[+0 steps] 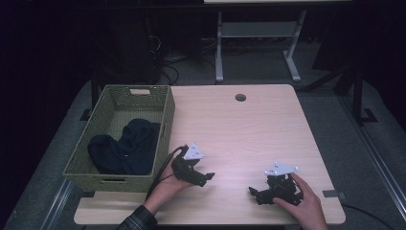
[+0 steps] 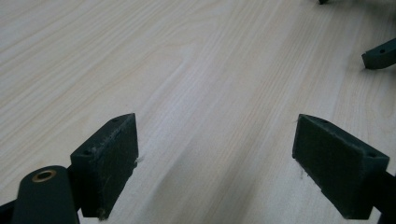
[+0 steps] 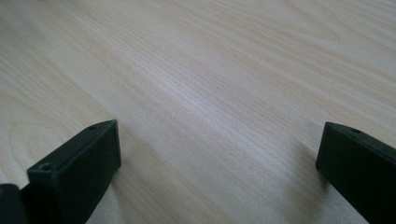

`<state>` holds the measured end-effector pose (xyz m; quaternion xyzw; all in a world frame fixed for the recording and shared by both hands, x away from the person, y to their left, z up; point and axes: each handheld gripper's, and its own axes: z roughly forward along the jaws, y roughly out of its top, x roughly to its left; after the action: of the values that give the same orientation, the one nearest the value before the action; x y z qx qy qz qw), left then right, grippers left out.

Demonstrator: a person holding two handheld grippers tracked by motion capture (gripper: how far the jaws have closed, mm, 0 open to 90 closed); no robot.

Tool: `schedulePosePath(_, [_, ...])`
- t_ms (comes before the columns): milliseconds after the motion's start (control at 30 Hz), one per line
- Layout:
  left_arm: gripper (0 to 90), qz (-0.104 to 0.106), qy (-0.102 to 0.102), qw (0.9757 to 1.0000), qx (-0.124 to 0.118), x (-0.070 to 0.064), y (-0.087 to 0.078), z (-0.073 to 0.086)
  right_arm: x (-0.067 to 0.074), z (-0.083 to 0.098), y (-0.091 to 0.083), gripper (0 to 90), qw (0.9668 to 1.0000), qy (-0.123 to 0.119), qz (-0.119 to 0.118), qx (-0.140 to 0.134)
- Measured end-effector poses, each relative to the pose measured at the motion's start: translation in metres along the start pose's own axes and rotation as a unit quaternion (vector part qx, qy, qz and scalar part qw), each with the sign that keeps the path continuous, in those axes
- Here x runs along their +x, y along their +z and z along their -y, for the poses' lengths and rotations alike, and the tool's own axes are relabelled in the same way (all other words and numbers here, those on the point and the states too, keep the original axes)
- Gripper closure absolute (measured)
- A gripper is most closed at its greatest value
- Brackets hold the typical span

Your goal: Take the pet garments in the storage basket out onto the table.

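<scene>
Left hand-held gripper (image 1: 205,178) rests low on worktop (image 1: 249,129), jaws spread wide, nothing between them. Right hand-held gripper (image 1: 254,192) likewise wide open and empty, near front edge. Dark garment (image 1: 125,146) lies bundled inside woven basket (image 1: 165,125) at worktop's left, just beside left hand-held gripper. Likely risks: jaws catch basket wall instead of cloth; basket, near edge, dragged off; single-layer pinch slips.

Light wood-grain table (image 1: 249,129), rectangular, with a round cable hole (image 1: 240,97) near its far edge. A green woven basket (image 1: 165,127) stands on the left end, overhanging the edge. Both grippers rest low at the near edge.
</scene>
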<state>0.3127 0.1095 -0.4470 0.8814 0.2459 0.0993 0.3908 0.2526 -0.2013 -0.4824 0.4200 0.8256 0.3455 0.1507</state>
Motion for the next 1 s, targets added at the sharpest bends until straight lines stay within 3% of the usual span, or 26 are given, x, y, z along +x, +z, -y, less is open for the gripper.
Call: schedulePosePath(1000, [13.8, 0.009, -0.005, 0.9999, -0.011, 0.004, -0.013, -0.014, 0.000, 0.000, 0.000, 0.0, 1.0000, 0.000, -0.001, -0.001])
